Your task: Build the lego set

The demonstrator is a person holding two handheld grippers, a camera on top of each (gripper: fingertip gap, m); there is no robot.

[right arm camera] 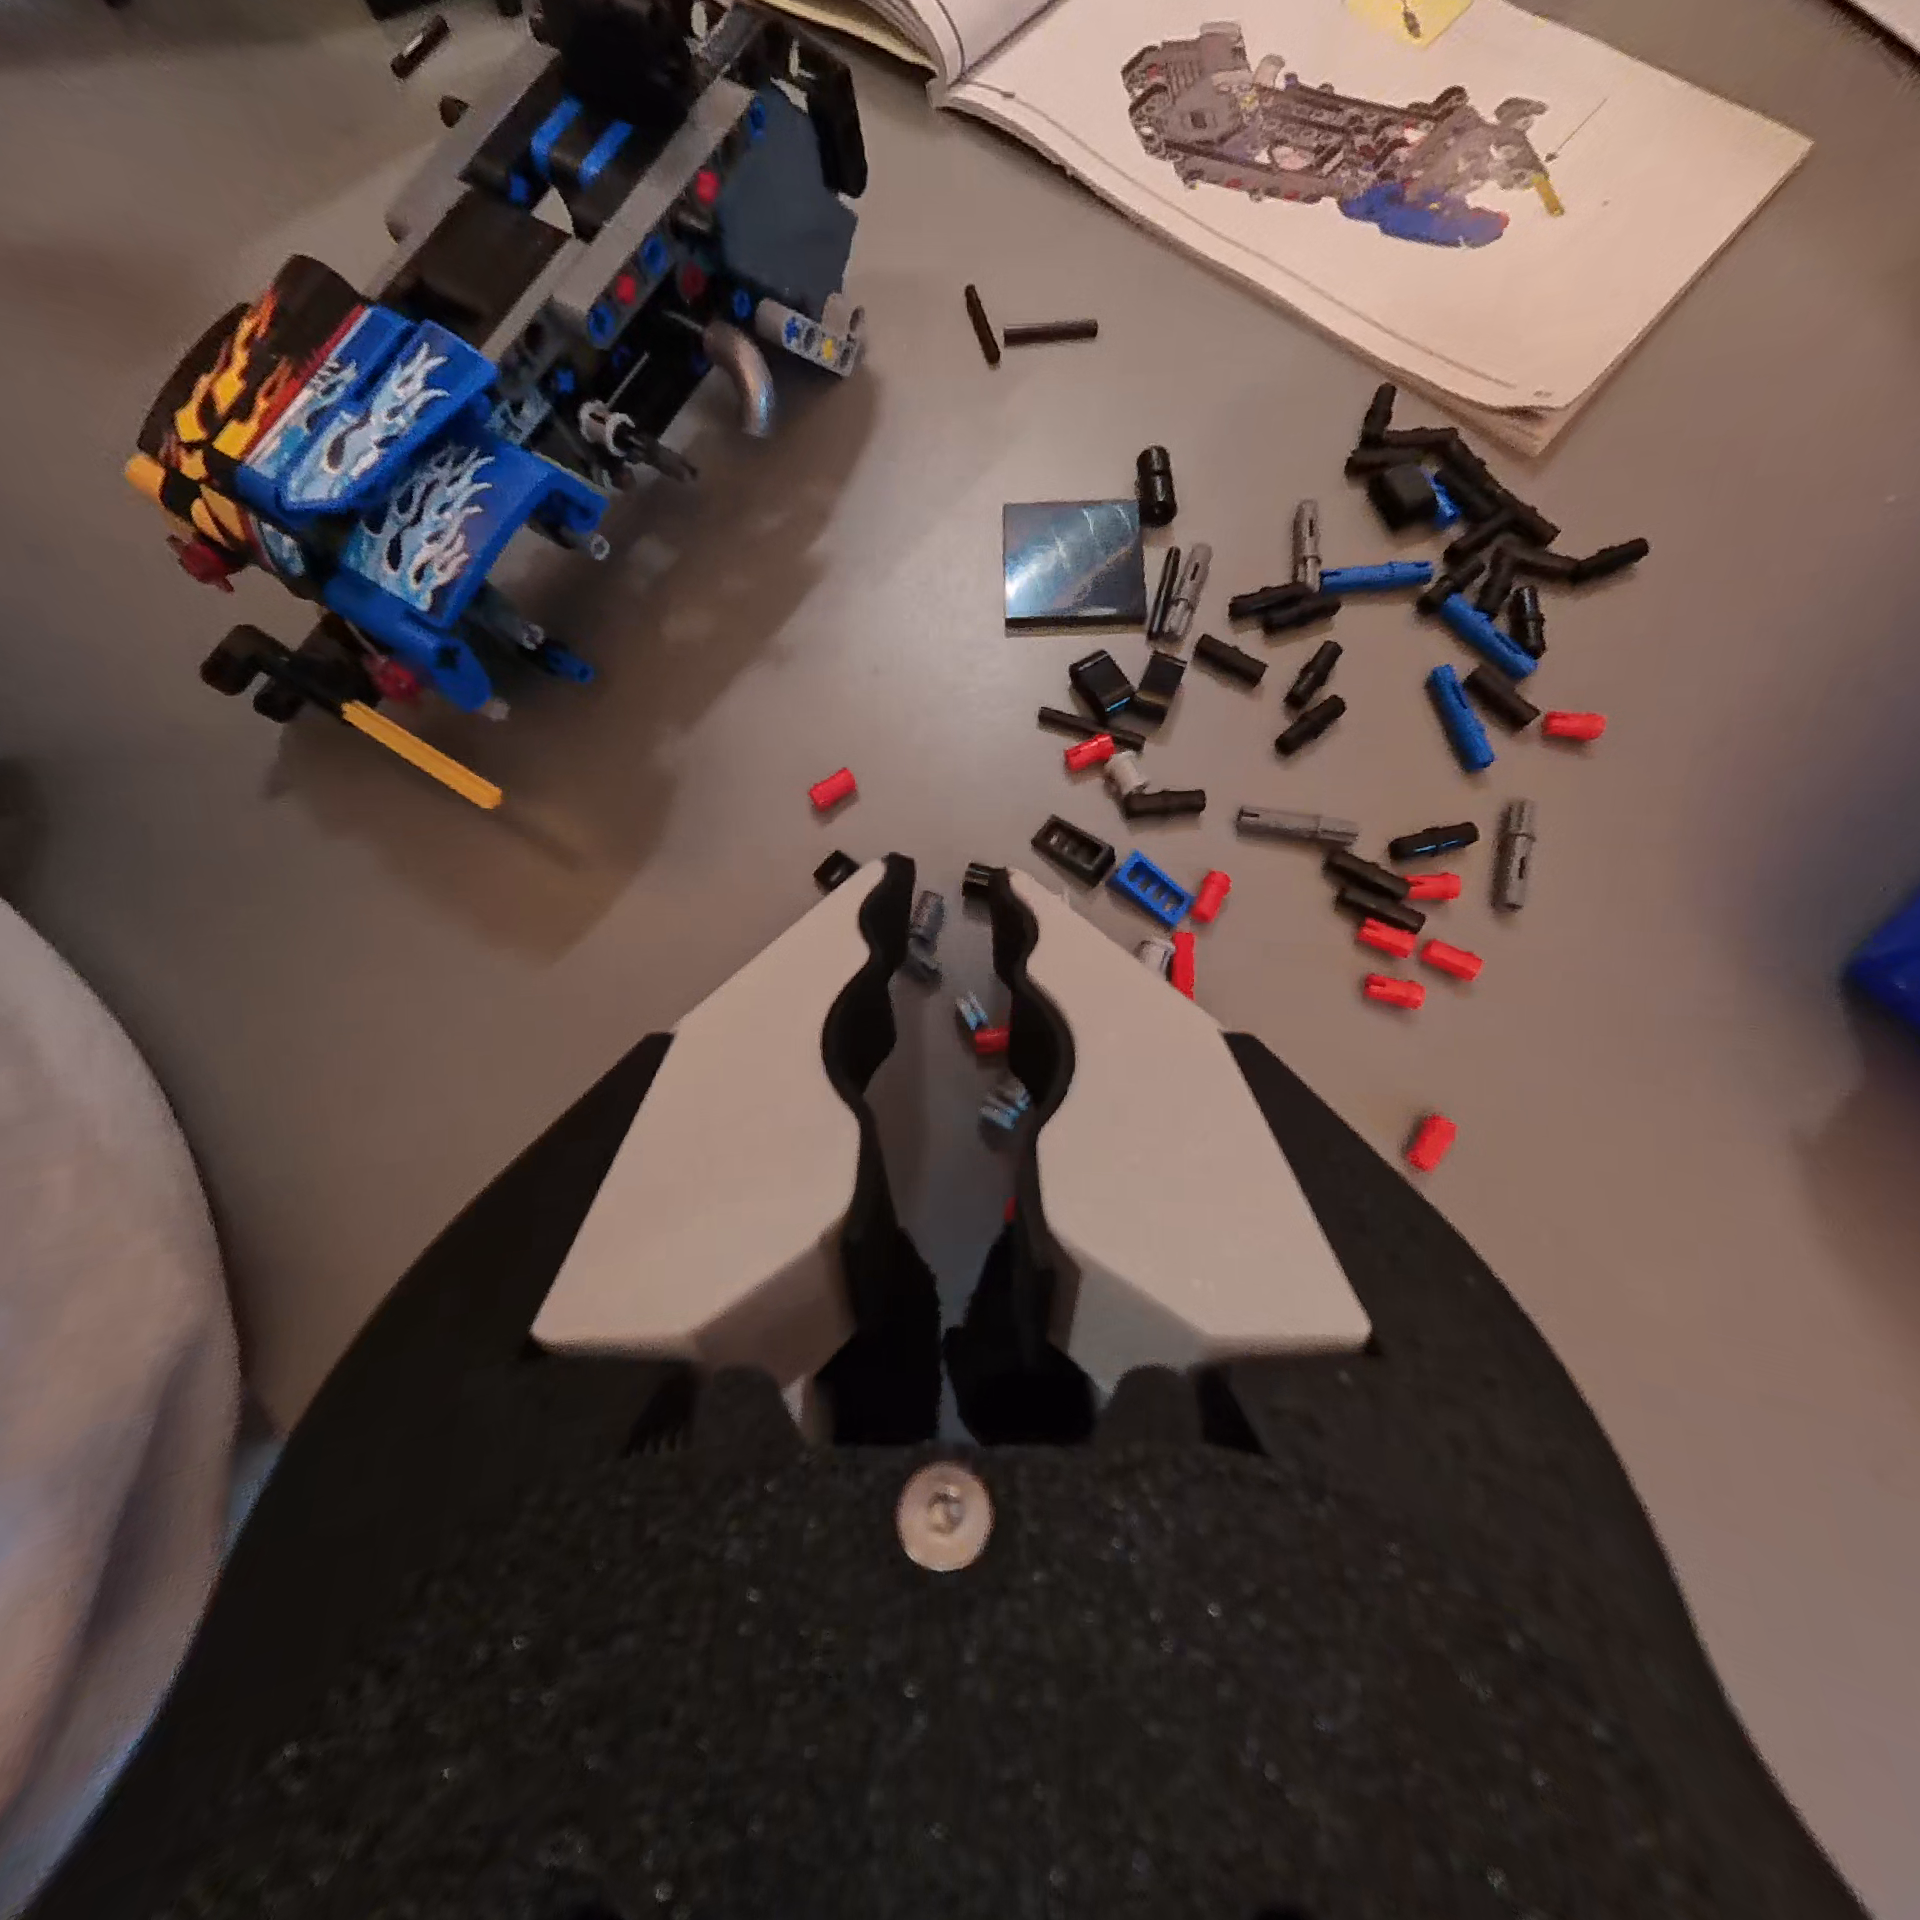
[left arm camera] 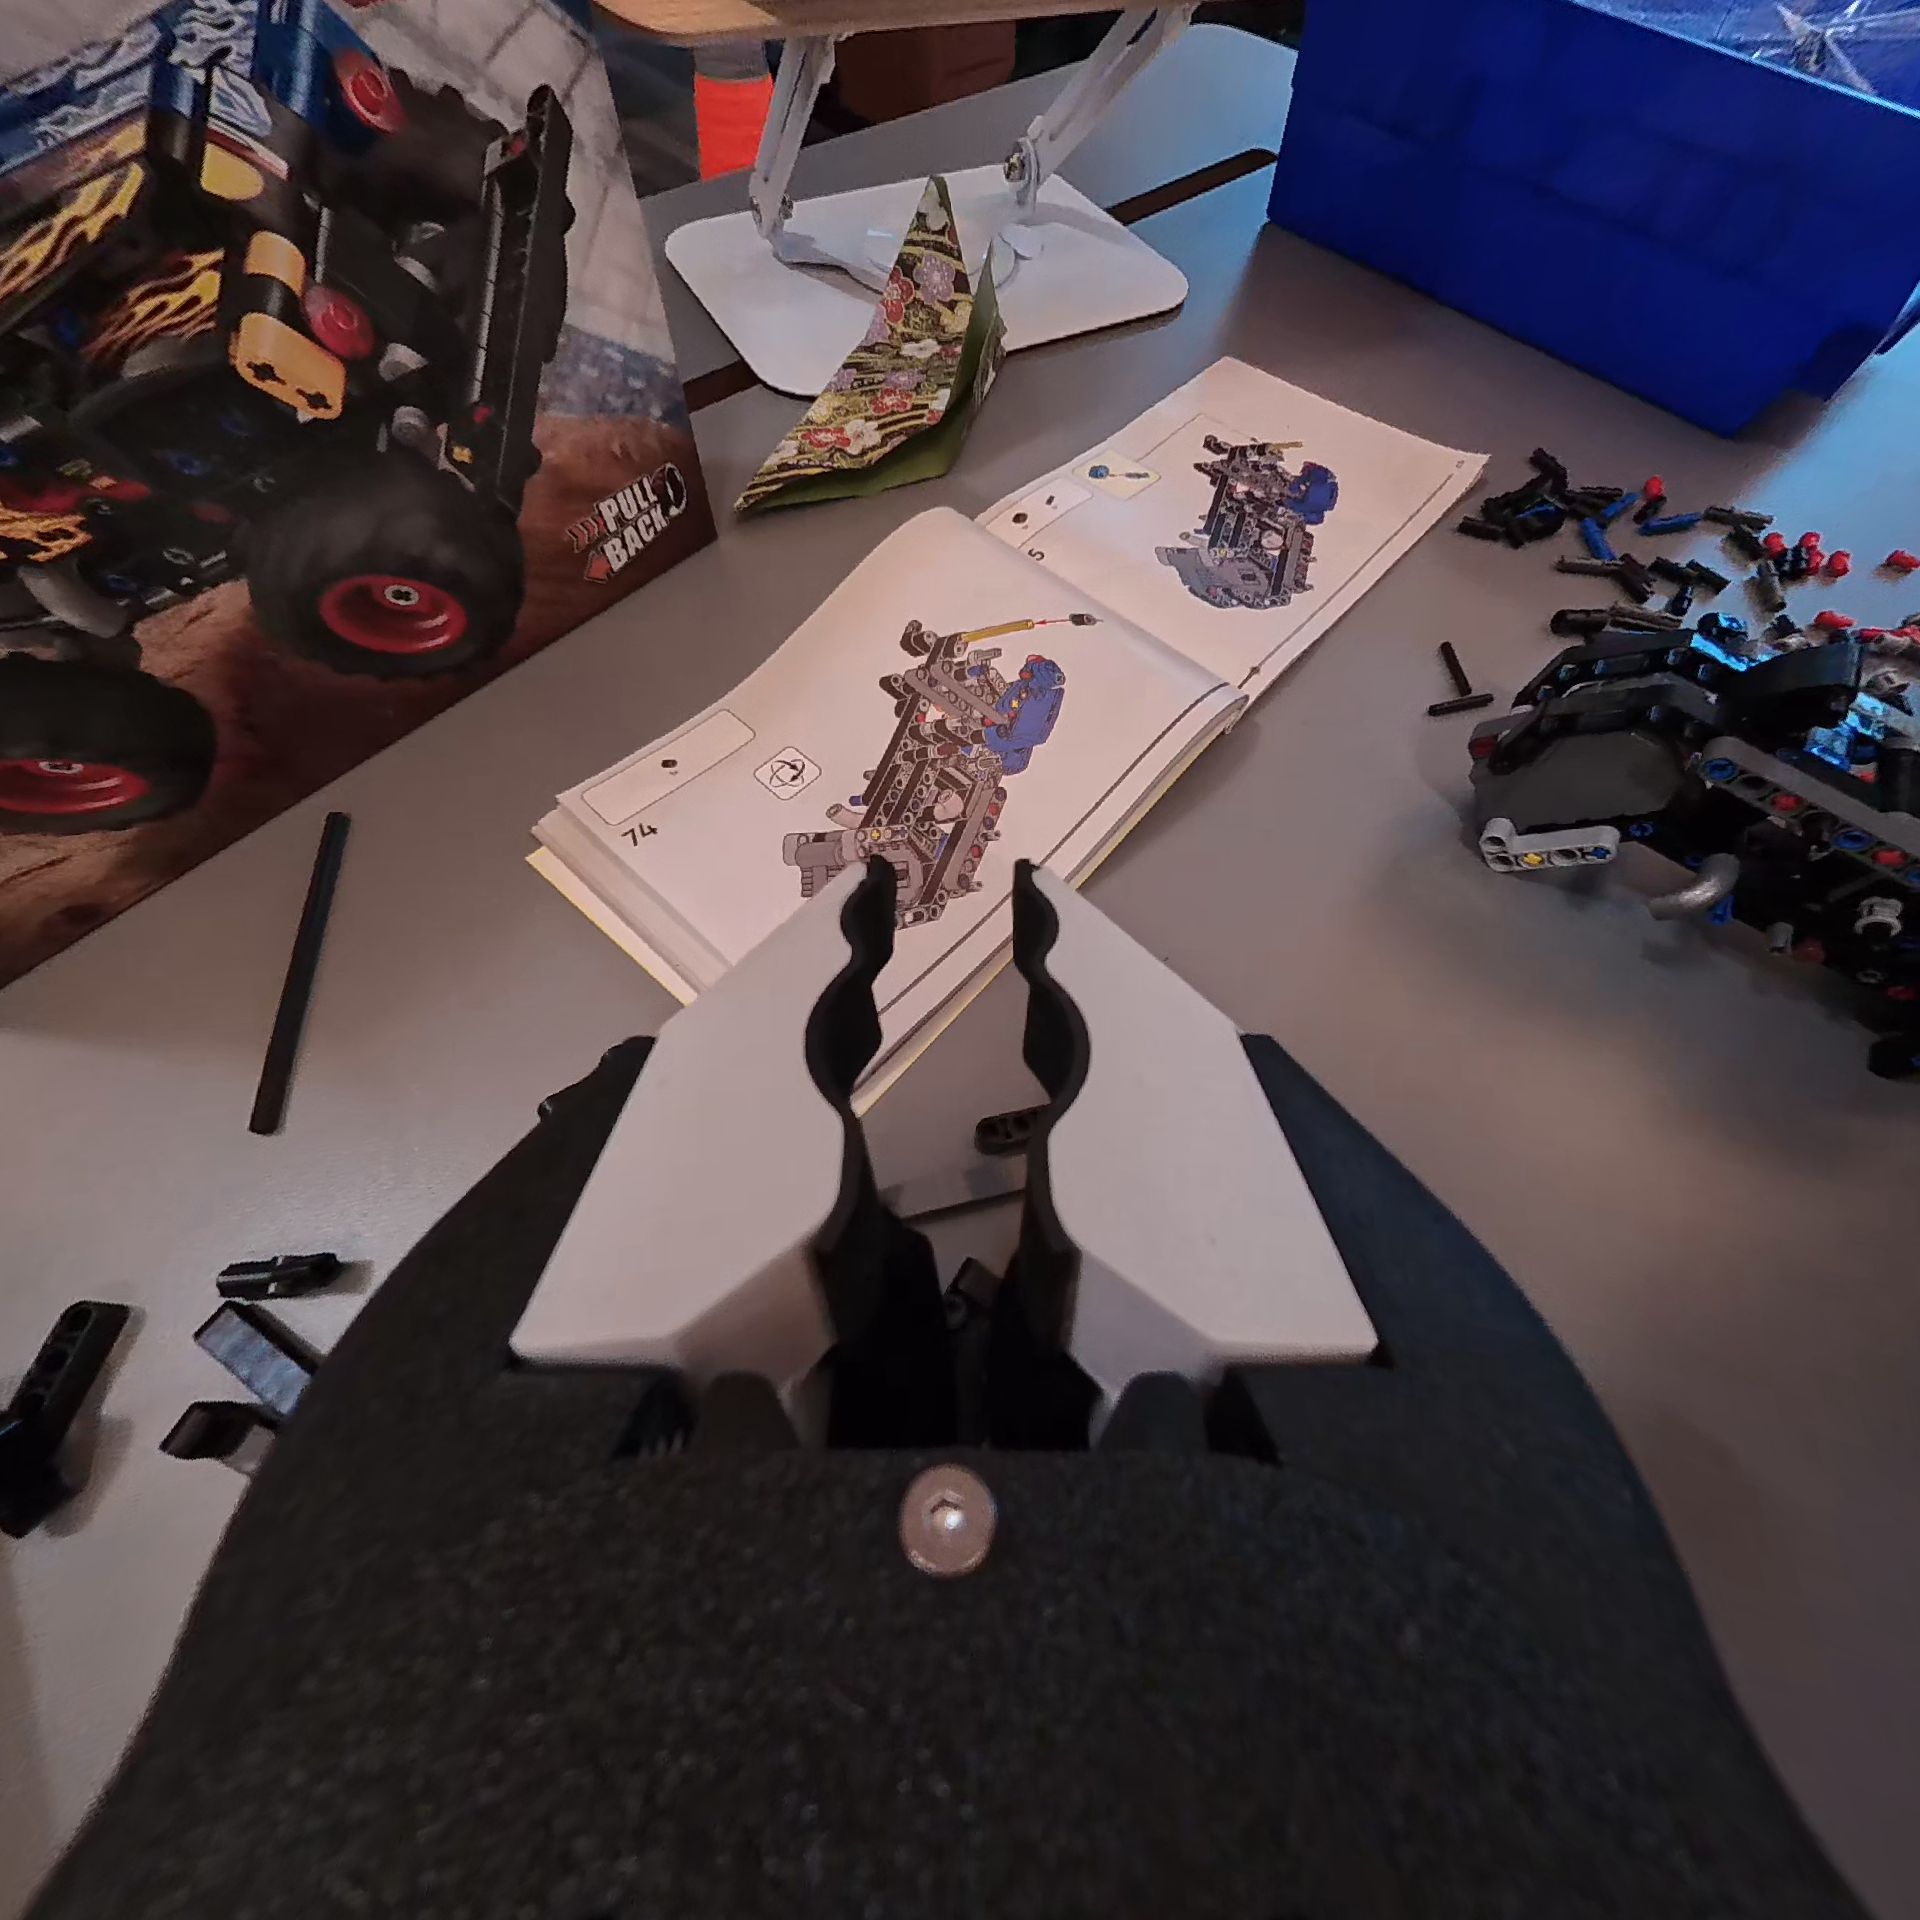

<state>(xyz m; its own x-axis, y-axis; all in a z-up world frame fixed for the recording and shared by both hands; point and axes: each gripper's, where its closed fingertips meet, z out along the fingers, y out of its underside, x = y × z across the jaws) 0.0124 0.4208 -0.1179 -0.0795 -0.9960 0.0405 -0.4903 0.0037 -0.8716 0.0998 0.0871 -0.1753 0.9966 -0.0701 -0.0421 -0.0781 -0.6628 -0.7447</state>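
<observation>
Left gripper [left arm camera: 951,878]: fingers parted by a narrow gap, holding nothing, poised over the near edge of the open instruction booklet [left arm camera: 997,665] on the grey table [left arm camera: 1351,1091]. Right gripper [right arm camera: 943,878]: fingers likewise slightly apart and empty, above scattered loose pins [right arm camera: 1382,665]; whether the tips touch any pin is unclear. The partly built truck model [right arm camera: 447,416] lies on the table, left of the pins. The set's box [left arm camera: 281,416] stands behind a loose black axle [left arm camera: 301,971].
</observation>
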